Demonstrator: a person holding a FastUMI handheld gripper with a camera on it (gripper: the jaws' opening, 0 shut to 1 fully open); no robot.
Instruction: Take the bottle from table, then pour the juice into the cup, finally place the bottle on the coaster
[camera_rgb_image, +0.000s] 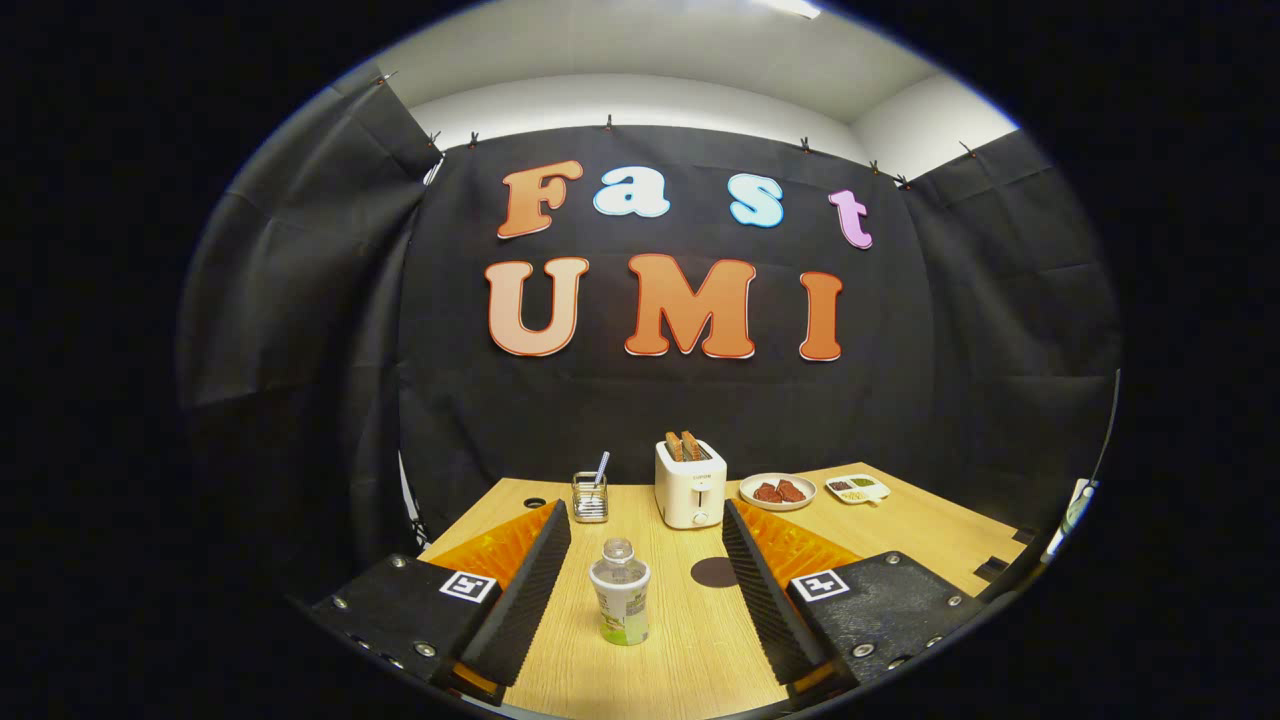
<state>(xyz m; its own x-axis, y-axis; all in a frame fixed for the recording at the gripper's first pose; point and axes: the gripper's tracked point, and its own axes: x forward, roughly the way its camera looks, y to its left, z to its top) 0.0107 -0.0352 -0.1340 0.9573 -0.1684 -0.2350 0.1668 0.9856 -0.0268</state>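
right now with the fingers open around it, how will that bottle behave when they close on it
The bottle looks like thin clear plastic, so it may flex if the gripper squeezes hard. It is tall and narrow, so an off-centre push could tip it. It has no cap, so tilting risks a spill.

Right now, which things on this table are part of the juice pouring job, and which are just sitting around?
Part of the job:
bottle, standing upright between the open fingers of the gripper
dark round coaster, beside the bottle

Just sitting around:
toaster with bread in it
wire holder
plate of food
small divided dish
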